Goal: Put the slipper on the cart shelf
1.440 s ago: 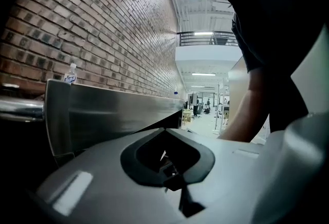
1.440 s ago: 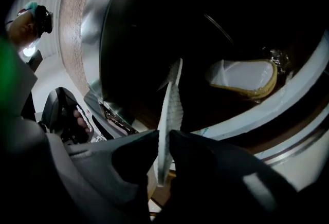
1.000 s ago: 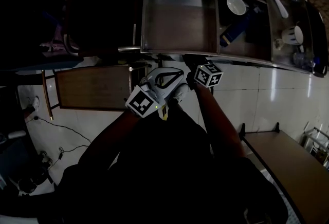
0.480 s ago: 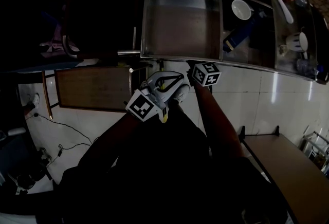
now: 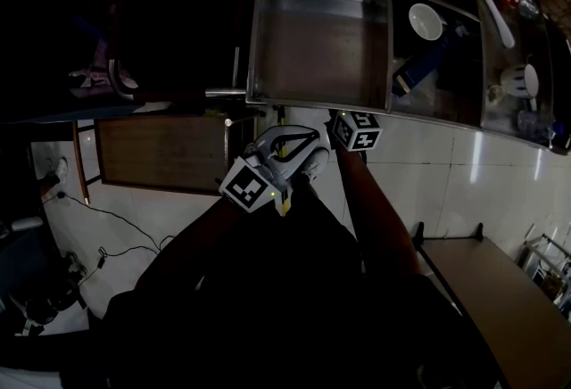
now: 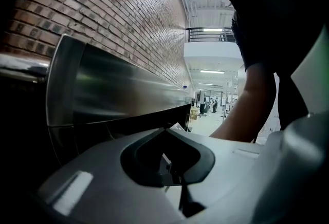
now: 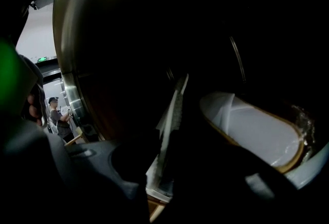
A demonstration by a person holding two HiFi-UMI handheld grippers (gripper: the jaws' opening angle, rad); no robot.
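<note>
In the head view both grippers hover side by side just below the near rim of the steel cart (image 5: 312, 100). My right gripper (image 5: 344, 121) noses under that rim. In the right gripper view the right gripper (image 7: 167, 141) holds a thin white ribbed sheet on edge between its dark jaws; it looks like a slipper's sole (image 7: 172, 115). Beside it, in the dark shelf space, lies a white slipper with a tan rim (image 7: 252, 130). My left gripper (image 5: 290, 146) shows only its grey housing (image 6: 172, 166), so its jaws are hidden.
The cart's top trays hold a white bowl (image 5: 426, 21), a blue object (image 5: 417, 68) and a cup (image 5: 533, 79). A wooden board (image 5: 165, 151) stands at the left and a wooden table (image 5: 500, 289) at the lower right. Behind the cart's steel side (image 6: 118, 89) rises a brick wall (image 6: 103, 12).
The right gripper's marker cube has rolled a little and slipped slightly closer under the cart's rim. The left gripper has stayed where it was.
</note>
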